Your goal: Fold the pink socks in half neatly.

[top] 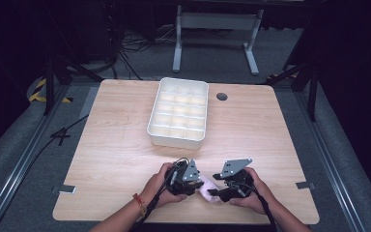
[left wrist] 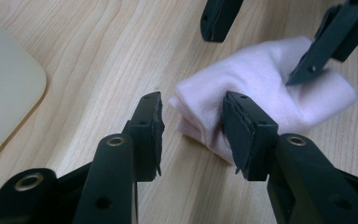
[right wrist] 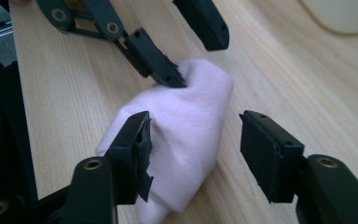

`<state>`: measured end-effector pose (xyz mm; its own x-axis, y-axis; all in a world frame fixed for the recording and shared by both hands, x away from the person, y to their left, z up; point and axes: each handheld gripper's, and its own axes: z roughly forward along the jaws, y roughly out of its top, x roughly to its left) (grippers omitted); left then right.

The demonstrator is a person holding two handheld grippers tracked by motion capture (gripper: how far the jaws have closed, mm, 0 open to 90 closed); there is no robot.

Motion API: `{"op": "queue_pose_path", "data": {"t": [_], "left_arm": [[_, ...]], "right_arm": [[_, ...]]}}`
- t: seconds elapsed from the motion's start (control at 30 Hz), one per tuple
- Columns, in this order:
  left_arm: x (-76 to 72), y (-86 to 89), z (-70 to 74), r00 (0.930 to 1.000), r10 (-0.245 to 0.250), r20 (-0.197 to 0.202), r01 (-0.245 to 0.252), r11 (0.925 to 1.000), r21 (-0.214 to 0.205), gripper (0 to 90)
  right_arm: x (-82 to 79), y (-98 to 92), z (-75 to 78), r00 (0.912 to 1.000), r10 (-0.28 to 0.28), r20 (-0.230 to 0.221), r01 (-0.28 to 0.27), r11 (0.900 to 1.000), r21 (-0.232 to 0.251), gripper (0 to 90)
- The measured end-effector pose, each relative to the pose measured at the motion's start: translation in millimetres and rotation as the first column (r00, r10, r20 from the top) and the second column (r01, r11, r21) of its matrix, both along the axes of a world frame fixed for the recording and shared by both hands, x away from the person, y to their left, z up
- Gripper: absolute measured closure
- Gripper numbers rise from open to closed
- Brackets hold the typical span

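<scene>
From where I stand, the person's left claw (top: pixel 199 182) sits low over the front part of the pale wooden bench (top: pixel 116 145). Its jaws stand apart around the near corner of a small, soft pink cloth folded into a bundle (left wrist: pixel 261 88). In the left gripper view one pad (left wrist: pixel 235 126) lies against the folded edge while the other (left wrist: pixel 153 123) is clear of it over bare wood, so nothing is pinched there.

The cloth itself lies flat on the bench between the two claws, near the front edge and well apart from the white plastic tray with a grid of small compartments (top: pixel 178 112) that stands farther back in the middle. Every compartment I can see into looks empty.

To the right, the right claw (top: pixel 213 191) faces the left one across the bundle. Its jaws are spread wide to either side of the cloth. In the right gripper view one pad (right wrist: pixel 137 140) rests at the cloth's side and the other (right wrist: pixel 265 149) stands off over the wood, so this claw grips nothing either.

As I judge it, the folding looks done or nearly so: the cloth is doubled into a compact roll. What is left, I would guess, is to take hold of the bundle and carry it back into one of the tray's compartments.
</scene>
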<state>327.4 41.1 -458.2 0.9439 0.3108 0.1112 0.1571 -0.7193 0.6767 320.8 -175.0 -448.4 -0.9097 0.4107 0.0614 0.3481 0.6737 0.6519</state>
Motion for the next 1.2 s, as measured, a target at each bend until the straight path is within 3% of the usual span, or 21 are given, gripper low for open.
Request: {"op": "queue_pose_path", "data": {"t": [0.27,0.33,0.5,0.73,0.97,1.07,1.2], "left_arm": [[0.1,-1.3,-1.5,1.0000,-0.003,-0.008,0.003,0.9999,0.015,57.2],[-0.3,-1.6,-2.1,1.0000,-0.002,-0.008,0.002,0.9998,0.021,57.3],[0.6,0.4,-0.3,1.0000,-0.005,-0.007,0.005,0.9999,0.016,56.0],[0.6,4.6,3.1,1.0000,0.000,-0.005,0.000,1.0000,0.000,51.7],[0.7,12.7,9.7,1.0000,0.003,0.004,-0.003,1.0000,-0.004,38.7],[-0.8,19.3,11.3,0.9998,0.002,0.022,-0.003,0.9997,0.024,32.4],[-2.5,35.3,9.9,0.9997,0.018,0.016,-0.019,0.9981,0.059,27.4]], "right_arm": [[8.9,8.7,-15.9,0.9932,-0.003,-0.117,0.001,0.9998,-0.020,35.3],[8.3,9.9,-16.5,0.9944,0.002,-0.106,-0.004,0.9999,-0.016,35.5],[6.0,13.0,-14.2,0.9946,0.014,-0.102,-0.018,0.9992,-0.035,50.8],[7.1,9.0,-15.5,0.9912,0.003,-0.132,-0.002,1.0000,0.008,61.9],[9.2,2.6,-13.7,0.9917,-0.023,-0.126,0.028,0.9990,0.034,64.6],[11.2,-3.5,-11.6,0.9923,-0.039,-0.117,0.044,0.9981,0.044,65.0],[12.0,-10.7,-8.1,0.9930,-0.050,-0.107,0.057,0.9965,0.061,65.0]]}}
